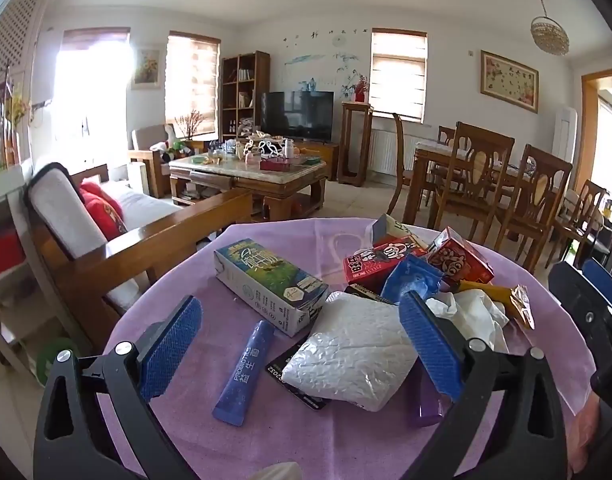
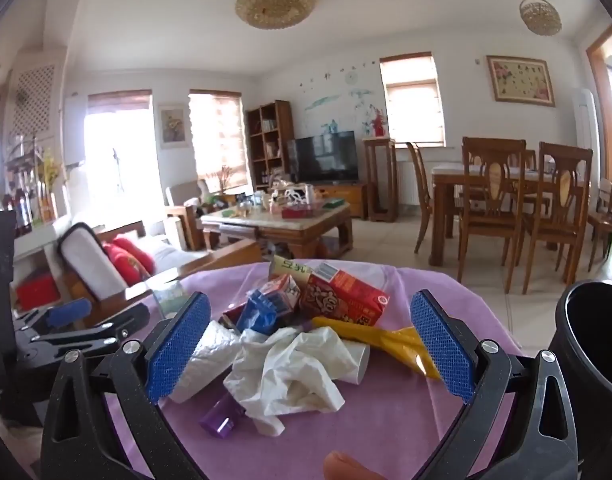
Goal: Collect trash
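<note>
Round worktop point(image 1: 266, 432) under a lilac cloth carries the trash; its far rim is bare, and open floor lies beyond toward the dining chairs. A black cylindrical bin point(image 2: 586, 344) stands just off the right edge. Left gripper point(image 1: 302, 348) hangs over the near side, jaws wide apart, nothing held. Right gripper point(image 2: 310, 344) likewise stands spread and empty above the heap.

Items, largest first:
- white-and-green drink carton point(image 1: 266, 284), lying flat, print illegible
- white crinkled plastic packet point(image 1: 354, 356), between the left gripper's pads but untouched
- crumpled white tissue point(image 2: 290, 376)
- red printed cartons point(image 2: 342, 296), characters unclear
- blue tube point(image 1: 246, 372), reading "PROBIOTICS"
- yellow wrapper point(image 2: 386, 340)
</note>
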